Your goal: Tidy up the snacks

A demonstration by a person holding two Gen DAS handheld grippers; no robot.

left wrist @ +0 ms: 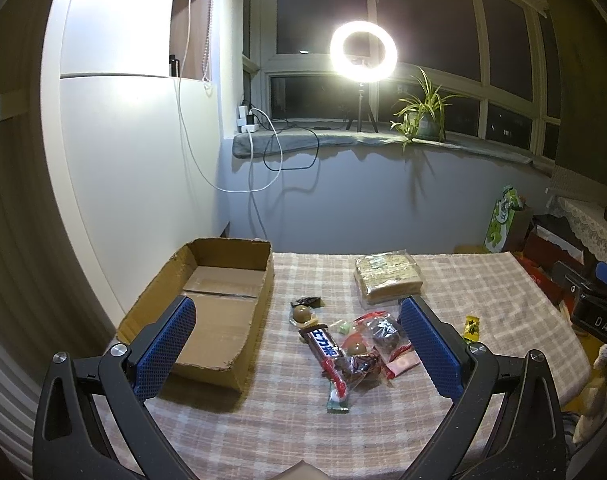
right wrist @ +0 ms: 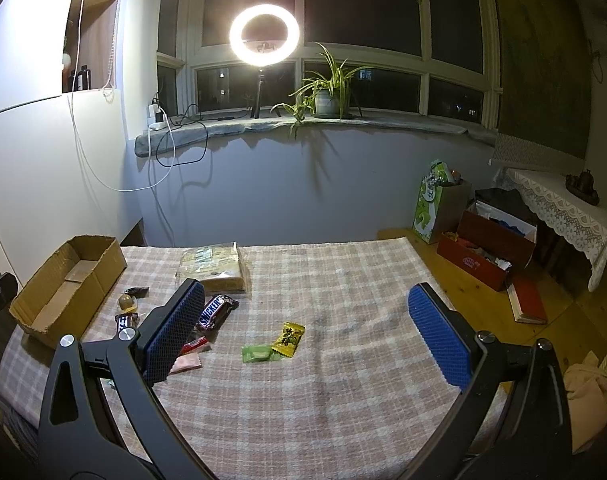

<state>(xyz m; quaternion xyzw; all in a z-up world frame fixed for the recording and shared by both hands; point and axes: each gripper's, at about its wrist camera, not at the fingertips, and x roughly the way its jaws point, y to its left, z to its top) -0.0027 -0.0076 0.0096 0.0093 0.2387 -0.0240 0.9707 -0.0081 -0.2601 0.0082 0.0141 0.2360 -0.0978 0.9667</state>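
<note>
The cardboard box (left wrist: 207, 312) serves as the landmark; it sits open-topped and, as far as its floor shows, empty at the left end of the bench (left wrist: 483, 300), which is covered in a pink checked cloth; everything to be sorted lies to the right of it.

Just right of the box is the main heap of snacks (left wrist: 351, 348): a long chocolate bar (left wrist: 323, 348) in a slick wrapper, two round brown sweets, and several crinkly red and clear packets overlapping one another; these look light and slippery, likely to slide or drag a neighbour along, so a pinch across the narrow middle of a single wrapper seems safer than a scoop at the pile.

Further right of the box, toward the far edge, rests a clear-wrapped cake pack (left wrist: 387, 280); it looks soft and crushable, probably the heaviest item, best taken across its short sides with a gentle squeeze.

Well right of the box, alone on the cloth, lie a yellow candy (right wrist: 289, 339) and a green candy (right wrist: 257, 353), touching or nearly so; both are flat and thin, so the pads would need to come low and catch a crimped end.

A Snickers bar (right wrist: 215, 312) lies between the pile and these; firm, easy to clamp across its width.

The left claw (left wrist: 299, 356) hovers above the heap, spread wide and holding nothing; the right claw (right wrist: 303, 330) hangs over the two loose candies, likewise spread wide and empty.
</note>
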